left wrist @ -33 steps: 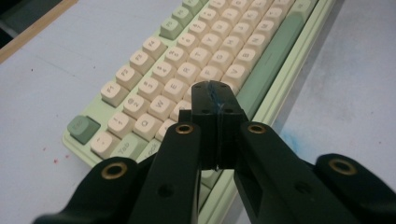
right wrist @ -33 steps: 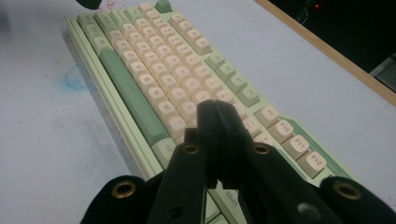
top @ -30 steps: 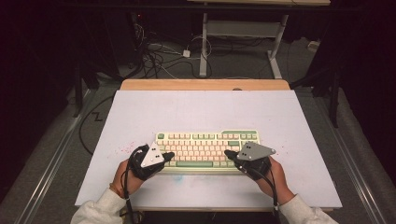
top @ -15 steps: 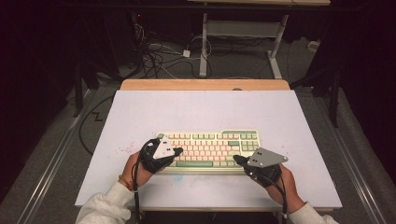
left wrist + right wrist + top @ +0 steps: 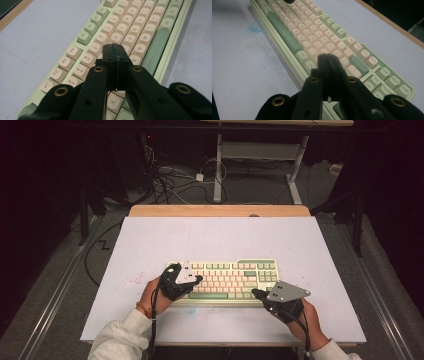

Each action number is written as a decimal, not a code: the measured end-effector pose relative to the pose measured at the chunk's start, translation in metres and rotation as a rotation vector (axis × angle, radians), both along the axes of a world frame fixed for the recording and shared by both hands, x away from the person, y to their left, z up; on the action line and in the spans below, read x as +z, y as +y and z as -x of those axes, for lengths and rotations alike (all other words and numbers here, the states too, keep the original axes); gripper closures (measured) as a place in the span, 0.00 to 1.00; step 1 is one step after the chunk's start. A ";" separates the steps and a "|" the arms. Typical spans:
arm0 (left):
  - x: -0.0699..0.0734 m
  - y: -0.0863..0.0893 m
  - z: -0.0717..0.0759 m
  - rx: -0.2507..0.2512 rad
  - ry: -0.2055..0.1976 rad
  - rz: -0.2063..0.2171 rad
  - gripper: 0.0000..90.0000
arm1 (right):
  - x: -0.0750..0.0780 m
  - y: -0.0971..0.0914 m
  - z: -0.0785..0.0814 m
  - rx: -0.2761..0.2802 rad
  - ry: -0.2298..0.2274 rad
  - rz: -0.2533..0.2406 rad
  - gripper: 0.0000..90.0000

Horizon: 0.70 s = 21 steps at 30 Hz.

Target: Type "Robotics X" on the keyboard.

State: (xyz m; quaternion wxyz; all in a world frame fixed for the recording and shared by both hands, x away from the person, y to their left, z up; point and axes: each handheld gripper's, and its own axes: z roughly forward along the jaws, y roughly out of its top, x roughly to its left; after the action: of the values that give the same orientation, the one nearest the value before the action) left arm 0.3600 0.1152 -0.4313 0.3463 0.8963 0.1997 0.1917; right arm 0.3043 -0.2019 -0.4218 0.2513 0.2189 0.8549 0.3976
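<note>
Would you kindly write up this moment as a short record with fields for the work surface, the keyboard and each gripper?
surface: white board on a wooden table
keyboard: cream and green keyboard, flat near the board's front edge
left gripper: left gripper, jaws shut, empty, tips over the letter keys near the keyboard's left half
right gripper: right gripper, jaws shut, empty, over the keyboard's front right part
beyond table: cables on the floor
</note>
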 end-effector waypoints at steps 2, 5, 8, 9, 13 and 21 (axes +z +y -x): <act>0.000 -0.001 -0.002 -0.001 0.005 0.002 0.97 | 0.000 0.000 -0.001 -0.001 -0.001 0.004 1.00; -0.001 -0.004 -0.005 0.000 0.010 0.004 0.97 | 0.000 -0.001 -0.002 -0.004 0.002 0.003 1.00; -0.003 -0.007 -0.008 0.000 0.016 -0.002 0.97 | 0.000 -0.001 -0.002 -0.001 0.004 0.003 1.00; -0.003 -0.007 -0.009 0.000 0.018 -0.002 0.97 | -0.001 -0.001 -0.002 -0.001 0.005 0.004 1.00; -0.005 -0.011 -0.012 -0.003 0.026 -0.011 0.97 | -0.001 -0.001 -0.002 0.001 0.007 0.005 1.00; -0.009 -0.015 -0.017 0.005 0.032 -0.027 0.97 | -0.001 -0.001 -0.003 0.003 0.010 0.007 1.00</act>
State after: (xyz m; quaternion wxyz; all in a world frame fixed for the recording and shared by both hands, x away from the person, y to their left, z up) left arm 0.3773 0.1003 -0.4401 0.3305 0.9034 0.2047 0.1808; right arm 0.3072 -0.2030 -0.4228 0.2471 0.2185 0.8579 0.3938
